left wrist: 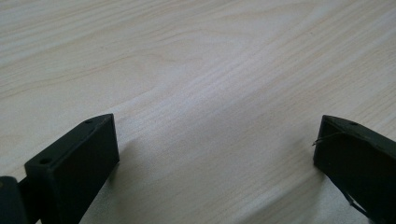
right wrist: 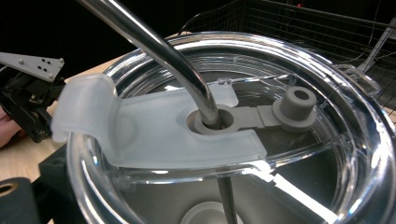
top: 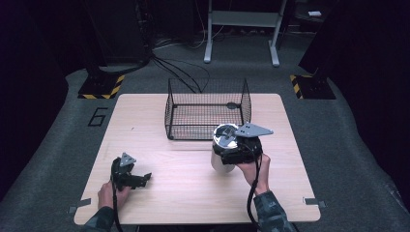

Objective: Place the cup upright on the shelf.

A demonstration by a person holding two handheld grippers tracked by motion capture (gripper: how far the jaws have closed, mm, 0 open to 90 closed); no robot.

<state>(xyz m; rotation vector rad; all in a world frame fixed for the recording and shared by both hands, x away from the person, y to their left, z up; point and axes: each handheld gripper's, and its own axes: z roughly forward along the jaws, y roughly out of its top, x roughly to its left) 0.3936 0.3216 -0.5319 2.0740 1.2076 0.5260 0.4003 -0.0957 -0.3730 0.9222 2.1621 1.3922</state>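
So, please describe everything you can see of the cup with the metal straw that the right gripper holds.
The cup is a pale, shiny tumbler, held by the right gripper just above or on the wooden table, in front of the wire basket. Its clear plastic lid has a frosted sliding tab and a grey plug. A bent metal straw passes through a grey ring in the lid's middle. The cup seems slightly tilted. Whether it holds liquid is unclear.
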